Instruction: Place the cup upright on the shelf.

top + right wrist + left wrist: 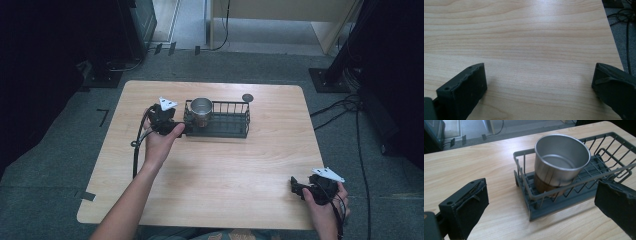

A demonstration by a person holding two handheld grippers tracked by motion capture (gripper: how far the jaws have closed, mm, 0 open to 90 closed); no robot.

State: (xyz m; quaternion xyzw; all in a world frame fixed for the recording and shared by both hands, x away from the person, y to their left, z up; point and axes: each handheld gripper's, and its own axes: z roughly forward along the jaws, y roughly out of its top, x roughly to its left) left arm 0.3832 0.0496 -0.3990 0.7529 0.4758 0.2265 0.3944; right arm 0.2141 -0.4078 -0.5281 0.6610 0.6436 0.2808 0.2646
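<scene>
Steel cup (560, 162), shiny, upright in the grey wire rack (576, 195); both tongs (541, 202) (539, 85) gape wide, empty

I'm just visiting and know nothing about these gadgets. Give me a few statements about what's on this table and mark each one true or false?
1. The metal cup stands upright inside the wire basket. True.
2. The cup is full of water. False: in the left gripper view its inside looks empty.
3. The left gripper has its jaws spread open, close to the basket's end. True.
4. The right gripper is clamped on the cup. False: its jaws are open over bare table, near the person's right corner, far from the cup.
5. The basket sits on the floor. False: it rests on the wooden table.
</scene>
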